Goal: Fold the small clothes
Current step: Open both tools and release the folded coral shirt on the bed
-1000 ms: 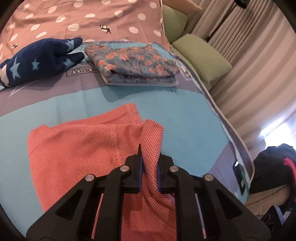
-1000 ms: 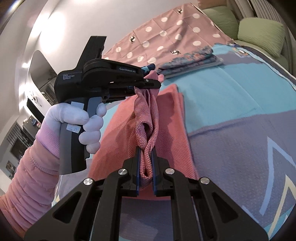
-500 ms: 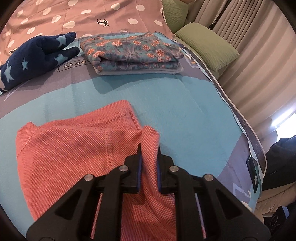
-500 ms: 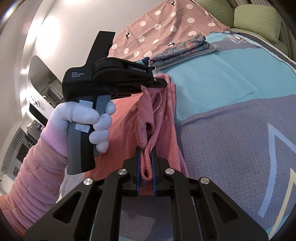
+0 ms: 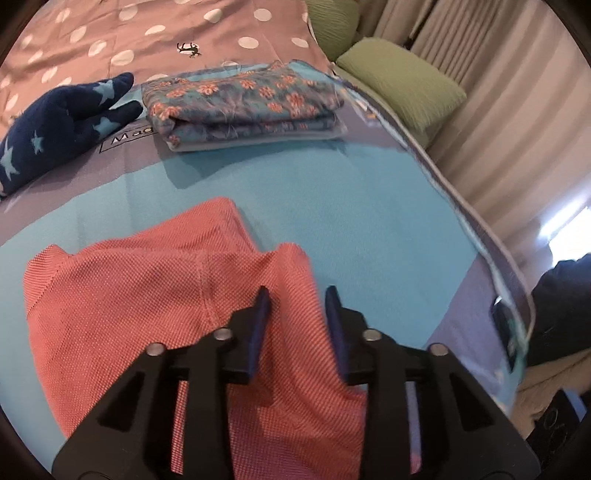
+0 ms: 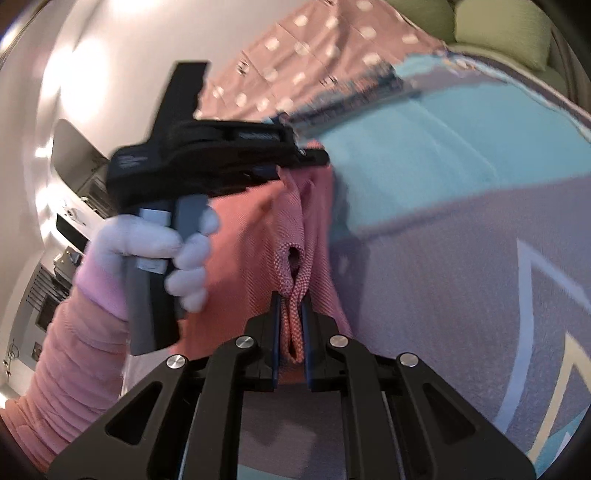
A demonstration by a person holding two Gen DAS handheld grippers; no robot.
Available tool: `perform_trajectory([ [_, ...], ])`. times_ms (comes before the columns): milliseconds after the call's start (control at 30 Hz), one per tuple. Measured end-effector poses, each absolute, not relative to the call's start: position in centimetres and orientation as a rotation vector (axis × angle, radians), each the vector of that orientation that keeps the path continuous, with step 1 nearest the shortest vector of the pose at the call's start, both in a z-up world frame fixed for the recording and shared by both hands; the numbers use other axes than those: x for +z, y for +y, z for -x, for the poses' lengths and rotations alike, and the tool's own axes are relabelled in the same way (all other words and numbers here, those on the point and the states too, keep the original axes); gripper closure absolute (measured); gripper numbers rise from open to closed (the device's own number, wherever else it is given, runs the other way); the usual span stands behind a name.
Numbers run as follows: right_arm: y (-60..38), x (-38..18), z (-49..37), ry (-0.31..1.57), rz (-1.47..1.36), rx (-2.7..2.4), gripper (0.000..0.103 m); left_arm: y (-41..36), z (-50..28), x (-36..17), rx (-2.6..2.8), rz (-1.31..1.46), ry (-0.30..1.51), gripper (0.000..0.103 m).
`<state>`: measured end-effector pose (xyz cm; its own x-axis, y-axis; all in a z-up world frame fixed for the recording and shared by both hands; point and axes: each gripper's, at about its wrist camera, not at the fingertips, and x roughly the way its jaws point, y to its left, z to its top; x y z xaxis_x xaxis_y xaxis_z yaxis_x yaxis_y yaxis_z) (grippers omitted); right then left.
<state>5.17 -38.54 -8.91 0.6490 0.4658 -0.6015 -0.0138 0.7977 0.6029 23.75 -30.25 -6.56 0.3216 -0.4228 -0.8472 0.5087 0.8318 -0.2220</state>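
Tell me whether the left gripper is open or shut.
Open: the left gripper has its blue pads spread apart, with the coral garment lying loose between them.

A big bed (image 5: 369, 206) has a blue cover. Green pillows (image 5: 402, 85) lie near striped curtains (image 5: 517, 122). Bright light comes in.

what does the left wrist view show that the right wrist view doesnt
Only the left wrist view: the left claw standing open over the coral knit garment, a clear folded floral garment, the navy star-print plush and curtains.

Only the right wrist view: the right claw shut on a bunched fold of the garment, and the gloved hand holding the left tool.

Both: the coral garment, the turquoise bedspread, the polka-dot sheet and green pillows.
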Motion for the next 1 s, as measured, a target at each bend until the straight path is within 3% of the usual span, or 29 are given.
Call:
perform_trajectory([
  [167, -38.9, -9.6, -4.8, 0.846, -0.598, 0.260, 0.090, -29.5, -22.1, -5.6, -0.617, -0.126, 1.014, 0.054],
  [233, -38.7, -9.3, -4.7, 0.842, -0.563, 0.244, 0.089, -28.9, -21.1, -4.7, -0.621, -0.178, 0.962, 0.042],
  [300, -38.6, -9.3, -4.6, 0.843, -0.552, 0.236, 0.089, -28.0, -19.7, -4.0, -0.619, -0.246, 0.897, 0.037],
  [767, -37.6, -8.4, -3.4, 0.846, -0.464, 0.132, 0.085, -15.6, -13.7, -5.0, -0.483, -0.151, 0.873, 0.030],
  [1000, -36.5, -7.2, -2.6, 0.829, -0.381, 0.060, 0.085, -13.5, -11.4, -6.8, -0.496, -0.130, 0.885, 0.026],
])
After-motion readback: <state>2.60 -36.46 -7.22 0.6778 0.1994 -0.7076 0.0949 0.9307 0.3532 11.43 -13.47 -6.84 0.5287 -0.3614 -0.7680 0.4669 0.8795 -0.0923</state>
